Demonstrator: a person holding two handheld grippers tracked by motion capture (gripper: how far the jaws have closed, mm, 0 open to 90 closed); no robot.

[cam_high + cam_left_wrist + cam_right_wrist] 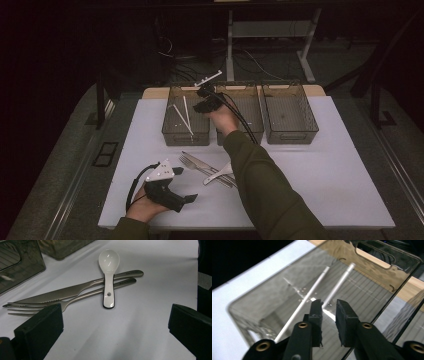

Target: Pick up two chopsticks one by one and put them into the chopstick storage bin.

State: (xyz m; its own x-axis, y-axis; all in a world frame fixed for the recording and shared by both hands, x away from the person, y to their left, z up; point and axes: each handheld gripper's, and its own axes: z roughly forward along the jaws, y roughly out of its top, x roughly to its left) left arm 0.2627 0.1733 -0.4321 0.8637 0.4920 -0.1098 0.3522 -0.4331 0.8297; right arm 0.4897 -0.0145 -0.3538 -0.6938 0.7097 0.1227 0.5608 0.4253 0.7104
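Right gripper (202, 106) over the left bin (172, 131), jaws slightly parted, empty — chopsticks (312, 292) at its twelve o'clock could snag on withdrawal; left gripper (187, 199) spread, idle.

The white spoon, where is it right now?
The white spoon lies on the table, across the handles of the knife and fork, in front of the left gripper and short of the bins.
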